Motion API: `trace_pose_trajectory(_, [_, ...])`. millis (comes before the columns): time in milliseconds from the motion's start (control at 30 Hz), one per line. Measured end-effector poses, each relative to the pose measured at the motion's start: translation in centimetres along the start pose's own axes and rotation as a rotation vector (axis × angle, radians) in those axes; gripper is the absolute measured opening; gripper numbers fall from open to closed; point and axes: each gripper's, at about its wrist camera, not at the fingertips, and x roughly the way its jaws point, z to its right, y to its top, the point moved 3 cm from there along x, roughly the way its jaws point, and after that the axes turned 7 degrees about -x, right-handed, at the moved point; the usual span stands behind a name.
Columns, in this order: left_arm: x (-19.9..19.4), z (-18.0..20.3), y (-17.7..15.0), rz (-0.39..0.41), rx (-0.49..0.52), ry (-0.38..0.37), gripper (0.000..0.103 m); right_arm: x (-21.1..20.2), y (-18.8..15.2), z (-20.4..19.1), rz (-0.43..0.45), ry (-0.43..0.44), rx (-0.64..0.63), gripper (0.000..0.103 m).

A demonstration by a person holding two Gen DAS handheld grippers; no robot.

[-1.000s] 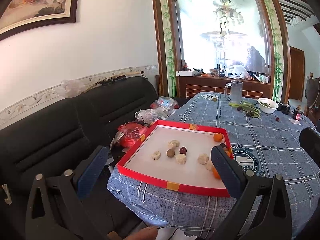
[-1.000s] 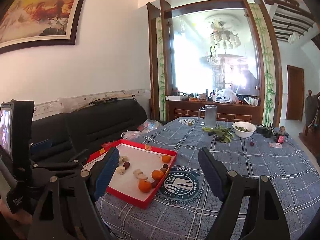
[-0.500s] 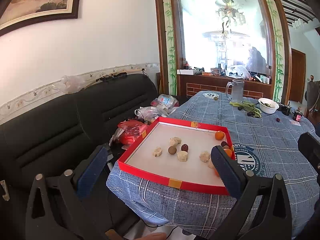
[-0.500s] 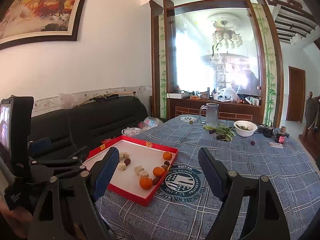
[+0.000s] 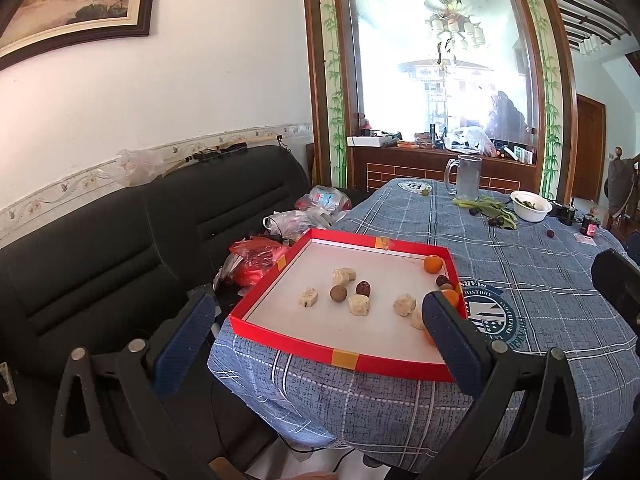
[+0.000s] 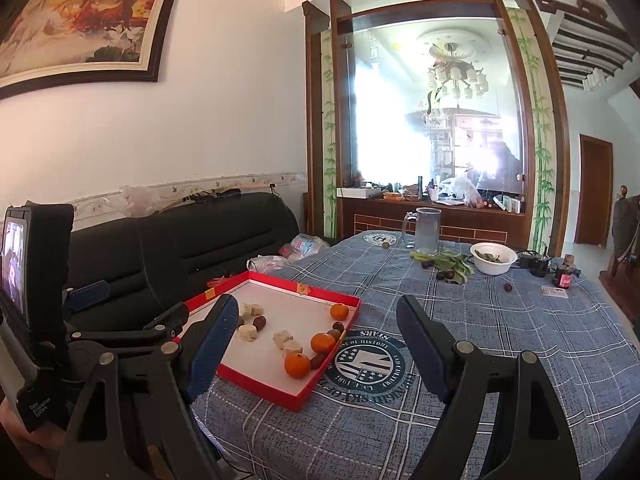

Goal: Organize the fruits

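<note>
A red-rimmed tray (image 5: 280,342) (image 6: 298,400) with a white floor lies on the near left part of the table. In it are oranges (image 5: 433,264) (image 6: 297,365), dark red dates (image 5: 363,288) (image 6: 259,322), a brown round fruit (image 5: 338,293) and several pale chunks (image 5: 359,305) (image 6: 247,333). My left gripper (image 5: 316,334) is open and empty, held off the table's near edge in front of the tray. My right gripper (image 6: 316,346) is open and empty above the table, just right of the tray. The left gripper also shows in the right wrist view (image 6: 132,308).
A black sofa (image 5: 120,248) with plastic bags (image 5: 256,264) stands left of the table. Farther on the blue checked cloth (image 6: 500,340) are a glass mug (image 6: 427,230), a white bowl (image 6: 493,258), green pods (image 6: 452,262), loose dark fruits (image 6: 508,287) and a small bottle (image 6: 563,276).
Both grippers have drawn back and risen slightly, so the tray and table sit a little farther off in both views. Nothing on the table has moved.
</note>
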Motion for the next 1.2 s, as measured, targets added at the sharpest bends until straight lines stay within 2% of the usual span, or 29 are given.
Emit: trace_pose_trajectory(1200, [0.6, -2.1, -0.7, -0.002, -0.017, 0.031, 0.103, 0.1, -0.3, -0.5, -0.008, 0.029, -0.027, 0.081])
